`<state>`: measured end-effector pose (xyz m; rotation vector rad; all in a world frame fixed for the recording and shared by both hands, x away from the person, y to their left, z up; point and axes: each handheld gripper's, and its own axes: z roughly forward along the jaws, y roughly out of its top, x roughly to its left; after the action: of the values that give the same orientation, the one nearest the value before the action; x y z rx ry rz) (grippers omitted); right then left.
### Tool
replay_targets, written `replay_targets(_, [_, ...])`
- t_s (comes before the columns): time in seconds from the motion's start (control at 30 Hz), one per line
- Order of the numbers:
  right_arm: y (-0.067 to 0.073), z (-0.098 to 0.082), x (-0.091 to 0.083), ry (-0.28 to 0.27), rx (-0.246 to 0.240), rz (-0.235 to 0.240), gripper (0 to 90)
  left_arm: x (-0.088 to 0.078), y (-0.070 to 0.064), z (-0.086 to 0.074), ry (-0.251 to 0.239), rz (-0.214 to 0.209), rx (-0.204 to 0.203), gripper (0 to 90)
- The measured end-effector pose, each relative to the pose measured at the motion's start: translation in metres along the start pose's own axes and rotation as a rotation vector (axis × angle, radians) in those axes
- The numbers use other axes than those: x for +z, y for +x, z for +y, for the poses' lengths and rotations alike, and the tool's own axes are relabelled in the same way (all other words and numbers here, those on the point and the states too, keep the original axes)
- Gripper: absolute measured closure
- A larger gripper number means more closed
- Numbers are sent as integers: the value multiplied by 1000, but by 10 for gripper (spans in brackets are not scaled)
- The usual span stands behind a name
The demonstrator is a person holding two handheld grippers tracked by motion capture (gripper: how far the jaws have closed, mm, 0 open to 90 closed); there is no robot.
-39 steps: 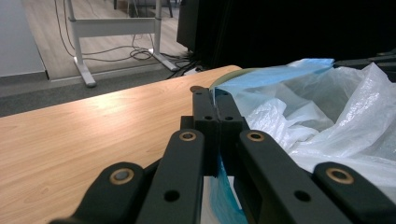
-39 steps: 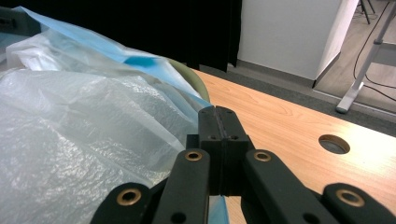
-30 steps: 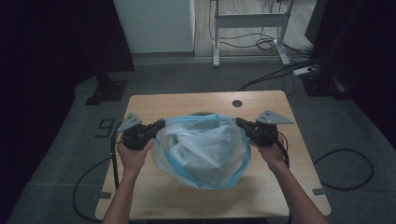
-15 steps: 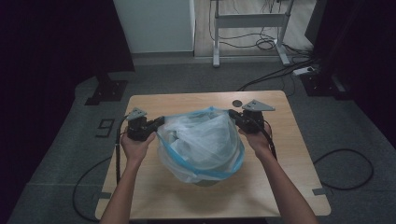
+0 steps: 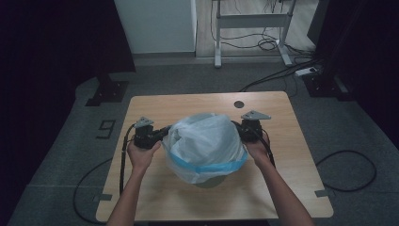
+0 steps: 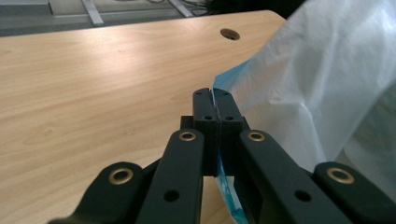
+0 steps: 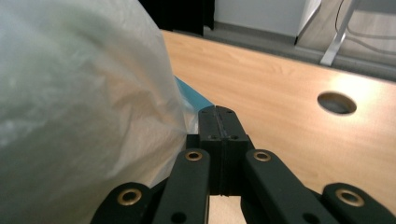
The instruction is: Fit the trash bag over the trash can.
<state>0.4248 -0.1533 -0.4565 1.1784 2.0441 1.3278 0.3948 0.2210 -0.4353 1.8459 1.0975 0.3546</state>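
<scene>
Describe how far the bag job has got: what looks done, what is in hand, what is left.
Done: both grippers are clamped on the white plastic bag at its blue-edged rim, the left gripper and the right gripper on opposite sides. In hand: the bag is held billowed out, mouth downward, over the wooden table, with something dark barely visible beneath it. Left: probably lowering the rim fully and letting go.

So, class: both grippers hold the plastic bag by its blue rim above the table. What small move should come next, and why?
Probably keep lowering both grippers evenly. The left gripper and right gripper are shut on the blue rim at opposite sides of the bag. It billows over a dark object showing below the rim on the table, so it looks only partly drawn down.
</scene>
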Motion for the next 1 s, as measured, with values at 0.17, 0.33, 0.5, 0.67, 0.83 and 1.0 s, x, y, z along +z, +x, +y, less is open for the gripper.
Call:
replay_targets(0.17, [-3, -7, -4, -22, 51, -3, 888, 0, -4, -2, 1, -4, 14, 895])
replay_targets(0.33, [-9, 2, -29, -131, 91, -76, 686, -4, -6, 0, -9, -2, 17, 893])
replay_targets(0.5, [-3, 7, -65, -195, 78, -5, 617, -8, -7, 0, -20, -4, 15, 888])
replay_targets(0.67, [17, -1, -98, -207, 50, 66, 588, -10, -7, -2, -34, 2, 8, 887])
replay_targets(0.83, [39, -12, -132, -260, 3, 140, 545, -14, -9, -1, -43, 7, 13, 888])
replay_targets(1.0, [59, -25, -152, -259, -50, 224, 512, -17, -9, 0, -45, 12, 13, 887])
